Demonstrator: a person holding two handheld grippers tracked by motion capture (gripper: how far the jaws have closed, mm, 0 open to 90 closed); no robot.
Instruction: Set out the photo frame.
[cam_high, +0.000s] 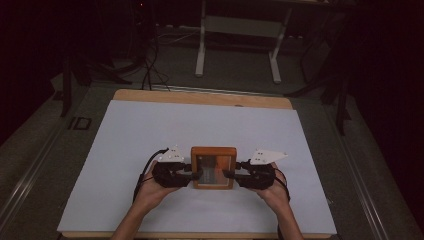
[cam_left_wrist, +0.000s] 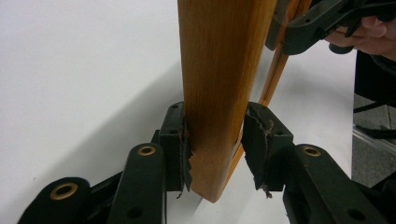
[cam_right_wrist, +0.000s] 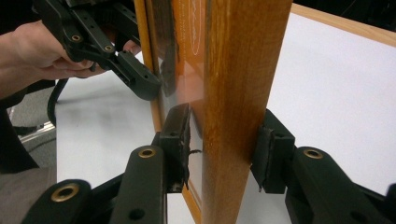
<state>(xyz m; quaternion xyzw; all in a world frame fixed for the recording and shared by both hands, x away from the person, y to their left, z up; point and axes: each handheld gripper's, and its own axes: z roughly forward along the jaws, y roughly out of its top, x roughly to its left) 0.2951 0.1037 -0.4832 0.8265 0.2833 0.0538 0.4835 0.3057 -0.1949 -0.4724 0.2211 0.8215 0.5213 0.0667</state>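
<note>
High view dim, its surroundings nearly black; the white table (cam_high: 150, 135) is the brightest area. Gripper views brighter (soft shadows on the table), with glare on the frame (cam_right_wrist: 187, 60) glass.

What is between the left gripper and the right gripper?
The wooden picture frame stands between the left gripper and right gripper, each clamping a side, seen in the high view.

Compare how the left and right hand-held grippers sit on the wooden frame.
The left hand-held gripper takes the wooden frame by its left side bar, the right hand-held gripper by its right. Left: one pad touches, the other stands slightly off. Right: both pads press. Both straddle a side bar.
</note>
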